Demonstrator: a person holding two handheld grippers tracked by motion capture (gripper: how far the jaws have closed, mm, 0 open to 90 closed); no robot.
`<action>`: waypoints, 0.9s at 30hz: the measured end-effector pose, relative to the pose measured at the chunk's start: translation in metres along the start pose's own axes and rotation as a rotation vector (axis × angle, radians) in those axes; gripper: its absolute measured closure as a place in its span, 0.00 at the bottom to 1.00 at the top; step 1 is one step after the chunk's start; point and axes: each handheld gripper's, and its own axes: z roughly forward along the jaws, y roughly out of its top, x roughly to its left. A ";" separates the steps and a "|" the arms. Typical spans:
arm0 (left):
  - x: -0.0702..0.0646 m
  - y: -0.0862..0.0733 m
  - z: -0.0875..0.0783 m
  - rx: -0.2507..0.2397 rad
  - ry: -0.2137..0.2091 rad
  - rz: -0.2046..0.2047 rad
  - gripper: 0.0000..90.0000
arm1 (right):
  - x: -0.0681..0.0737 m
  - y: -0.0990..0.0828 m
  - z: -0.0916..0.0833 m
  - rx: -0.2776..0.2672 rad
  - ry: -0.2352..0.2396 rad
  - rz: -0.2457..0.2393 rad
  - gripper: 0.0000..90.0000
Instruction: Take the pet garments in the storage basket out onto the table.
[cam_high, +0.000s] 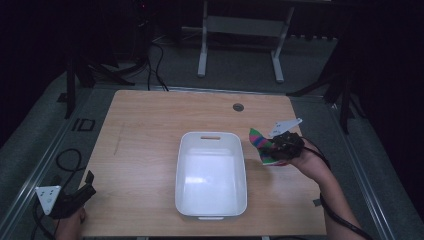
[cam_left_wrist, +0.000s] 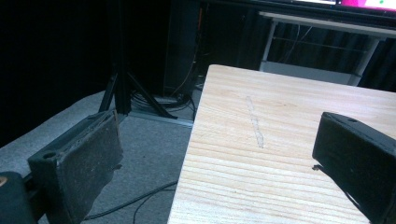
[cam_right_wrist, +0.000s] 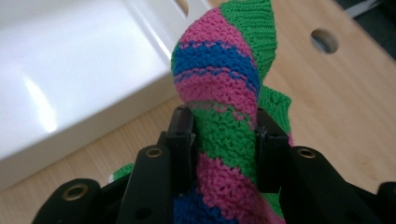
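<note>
**Right claw grips a striped knit piece beside the white tub**

At the near-left corner of the light wooden table (cam_high: 150, 120), the left claw (cam_high: 86, 186) rests low in the person's left hand (cam_high: 70, 222), pointing up and to the right over the table edge. In the left gripper view its two black jaws stand wide apart with nothing between them.

One white rectangular plastic tub (cam_high: 210, 172) sits in the middle of the table, empty, with a slot handle at its far rim.

Just right of the tub, the right hand (cam_high: 312, 162) reaches in with the forearm angled from the lower right. The right claw (cam_high: 274, 148) is closed on one knitted cloth striped in pink, green and blue (cam_right_wrist: 224, 93), which is held above the table near the tub's right wall. A round grommet hole (cam_high: 238, 107) lies farther back.
</note>
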 end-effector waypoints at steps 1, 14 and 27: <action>0.000 0.000 0.000 0.000 0.000 0.000 0.02 | 0.000 -0.002 0.005 0.008 -0.004 0.003 0.73; 0.000 0.000 0.000 0.001 -0.003 0.006 0.02 | -0.005 -0.029 0.056 0.054 0.004 0.067 0.72; -0.001 0.000 0.000 -0.002 -0.005 0.007 0.02 | 0.003 -0.049 0.091 0.120 0.051 0.100 0.70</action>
